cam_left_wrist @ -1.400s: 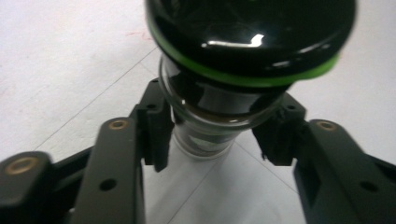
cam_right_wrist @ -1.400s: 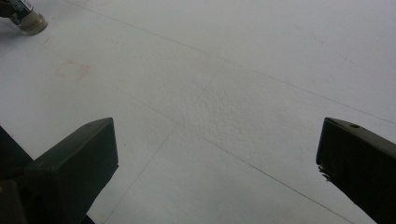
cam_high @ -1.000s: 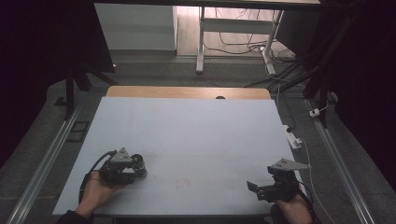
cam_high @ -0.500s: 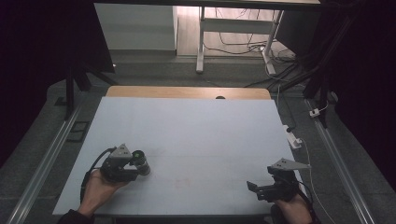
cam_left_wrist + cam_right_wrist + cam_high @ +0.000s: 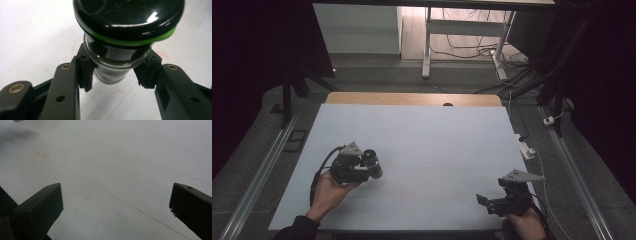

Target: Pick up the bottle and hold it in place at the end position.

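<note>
Gripping a dark glass jar (image 5: 117, 62) clamped sideways, the left gripper (image 5: 362, 167) is clearing the table (image 5: 437, 135); the right gripper (image 5: 492, 202) is waiting wide-jawed

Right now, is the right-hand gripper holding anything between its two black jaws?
No: the right gripper has its jaws spread wide apart, with nothing but the bare white table between them.

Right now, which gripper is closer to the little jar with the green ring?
Left. The left gripper has its jaws clamped on the jar, lifted off the table. The right gripper sits far across the table, jaws open.
</note>
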`<action>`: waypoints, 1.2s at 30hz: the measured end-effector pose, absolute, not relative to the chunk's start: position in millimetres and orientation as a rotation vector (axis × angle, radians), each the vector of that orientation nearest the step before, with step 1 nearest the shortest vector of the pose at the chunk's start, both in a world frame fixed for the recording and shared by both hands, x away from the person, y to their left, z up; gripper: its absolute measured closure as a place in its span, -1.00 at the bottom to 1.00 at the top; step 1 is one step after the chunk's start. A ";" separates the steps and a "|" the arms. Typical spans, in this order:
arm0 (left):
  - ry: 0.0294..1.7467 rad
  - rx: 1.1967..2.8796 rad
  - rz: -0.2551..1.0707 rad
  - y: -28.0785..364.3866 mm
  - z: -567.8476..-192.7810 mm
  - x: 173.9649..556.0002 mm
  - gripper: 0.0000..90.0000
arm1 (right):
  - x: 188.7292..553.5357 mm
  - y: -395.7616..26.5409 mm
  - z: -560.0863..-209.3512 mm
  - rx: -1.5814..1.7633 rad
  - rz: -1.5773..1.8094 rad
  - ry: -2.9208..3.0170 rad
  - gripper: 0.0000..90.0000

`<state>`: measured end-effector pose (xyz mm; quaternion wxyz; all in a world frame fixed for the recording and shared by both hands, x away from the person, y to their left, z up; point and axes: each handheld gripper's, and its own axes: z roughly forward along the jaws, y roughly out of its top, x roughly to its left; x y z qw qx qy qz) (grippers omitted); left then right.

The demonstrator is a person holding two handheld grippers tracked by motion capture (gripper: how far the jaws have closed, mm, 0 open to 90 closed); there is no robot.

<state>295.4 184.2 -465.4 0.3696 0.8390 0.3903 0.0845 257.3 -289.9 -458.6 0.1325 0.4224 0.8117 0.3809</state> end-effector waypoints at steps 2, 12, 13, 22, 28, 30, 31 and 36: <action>0.994 2.161 0.216 178.3 -463.3 299.5 0.20 | 257.3 -290.0 -458.6 1.225 1.106 2.356 -1.00; 0.964 2.199 0.235 143.1 -456.6 323.7 0.20 | 257.4 -290.6 -458.5 1.236 1.115 2.352 -1.00; 0.962 2.194 0.236 139.6 -456.4 326.1 0.20 | 257.4 -290.8 -458.5 1.236 1.114 2.353 -1.00; 0.936 2.196 0.242 113.7 -455.7 347.4 0.20 | 257.6 -291.2 -458.6 1.240 1.118 2.352 -1.00; 0.929 2.197 0.245 99.4 -459.2 362.1 0.20 | 257.7 -291.5 -458.7 1.240 1.123 2.351 -1.00; 0.929 2.196 0.251 95.2 -461.2 366.4 0.20 | 257.6 -291.5 -458.6 1.240 1.124 2.351 -1.00; 0.932 2.197 0.253 93.2 -462.3 368.7 0.20 | 257.6 -291.5 -458.6 1.240 1.125 2.351 -1.00; 0.939 2.190 0.242 85.6 -468.0 379.6 0.20 | 257.4 -291.5 -458.5 1.238 1.126 2.351 -1.00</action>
